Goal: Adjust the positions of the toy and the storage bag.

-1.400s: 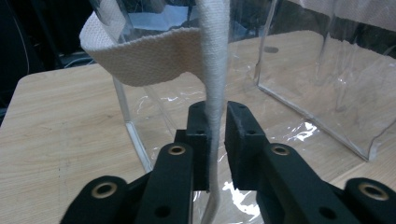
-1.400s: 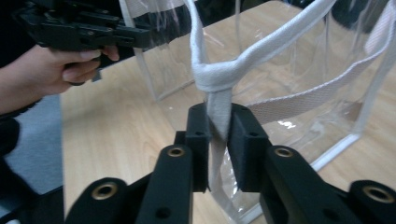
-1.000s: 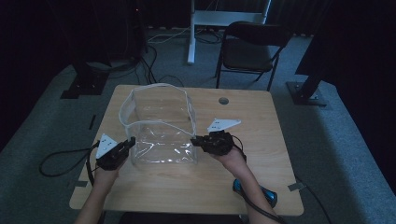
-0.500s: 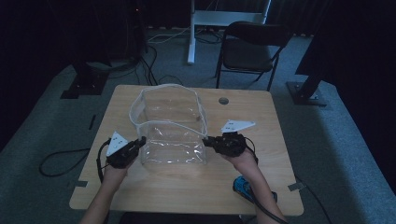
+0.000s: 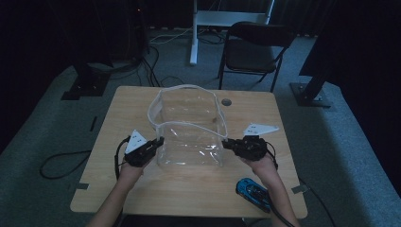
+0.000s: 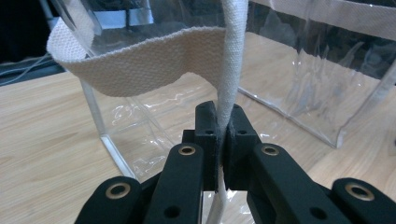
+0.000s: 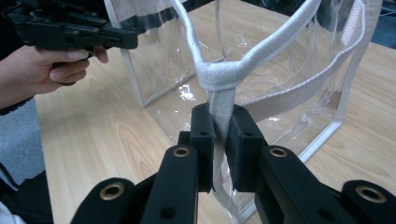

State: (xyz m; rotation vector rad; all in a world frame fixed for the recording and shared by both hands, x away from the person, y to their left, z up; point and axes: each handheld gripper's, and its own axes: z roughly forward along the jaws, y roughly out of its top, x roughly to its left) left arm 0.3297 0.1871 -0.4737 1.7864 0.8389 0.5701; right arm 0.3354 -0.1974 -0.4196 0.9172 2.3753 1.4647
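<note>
A clear plastic bag (image 5: 189, 127) with white fabric trim stands open on the wooden table (image 5: 198, 189). My left gripper (image 5: 160, 141) is at the bag's left side, shut on a white fabric strap (image 6: 231, 60), which runs up from between its pads (image 6: 223, 126). At the bag's right side my right gripper (image 5: 227, 143) is shut on another bunched part of the white strap (image 7: 219, 79), just below a fold (image 7: 220, 122). The bag hangs stretched between the two grippers. The left gripper (image 7: 128, 39), in a hand, also appears at the top left of the right gripper view.
A blue toy car (image 5: 253, 191) lies near the table's front right corner, beside the right forearm. A round hole (image 5: 227, 101) sits in the tabletop behind the bag. A black chair (image 5: 253, 49) stands beyond the table, and cables (image 5: 61, 163) lie on the floor at left.
Both grippers have moved to the right across the table, carrying the bag with them. Both stay shut on the strap.
</note>
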